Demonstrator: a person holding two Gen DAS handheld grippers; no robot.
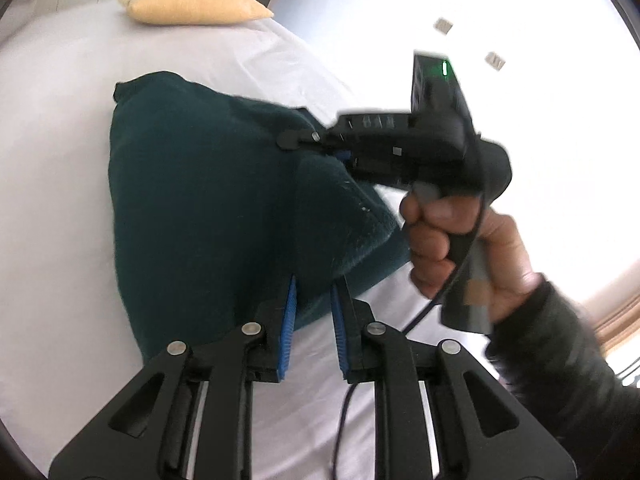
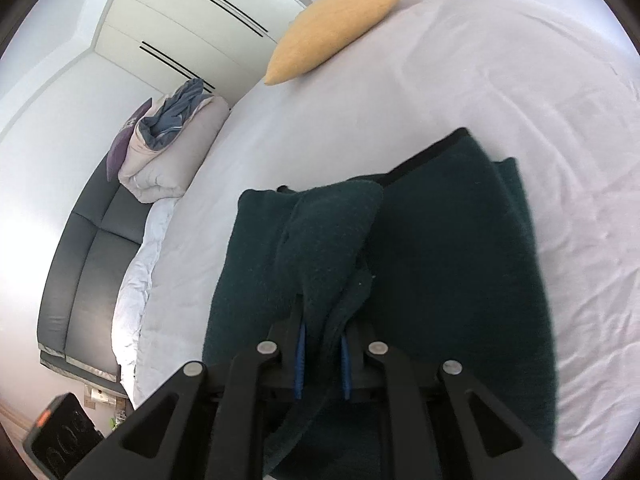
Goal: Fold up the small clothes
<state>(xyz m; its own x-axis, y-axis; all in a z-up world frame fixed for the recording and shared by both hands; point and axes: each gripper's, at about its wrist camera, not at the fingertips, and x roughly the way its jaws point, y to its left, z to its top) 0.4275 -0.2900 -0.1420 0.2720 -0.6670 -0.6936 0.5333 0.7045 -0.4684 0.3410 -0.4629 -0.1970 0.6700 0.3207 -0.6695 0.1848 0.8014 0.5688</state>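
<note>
A dark green fleece garment (image 1: 208, 200) lies on the white bed sheet (image 1: 52, 160). My left gripper (image 1: 314, 292) is shut on a raised fold at the garment's near edge, the cloth pinched between the blue pads (image 1: 289, 320). My right gripper (image 1: 344, 156), held by a hand, grips the garment's far right edge in the left wrist view. In the right wrist view my right gripper (image 2: 323, 330) is shut on a lifted flap of the garment (image 2: 460, 248), which drapes between its blue pads (image 2: 299, 356).
A yellow pillow (image 2: 332, 28) lies at the far end of the bed (image 2: 480, 60). A pile of bedding (image 2: 172, 148) sits on a grey sofa (image 2: 88, 272) to the left. White wardrobe doors (image 2: 180, 20) stand behind. A dark device (image 2: 60, 436) lies on the floor.
</note>
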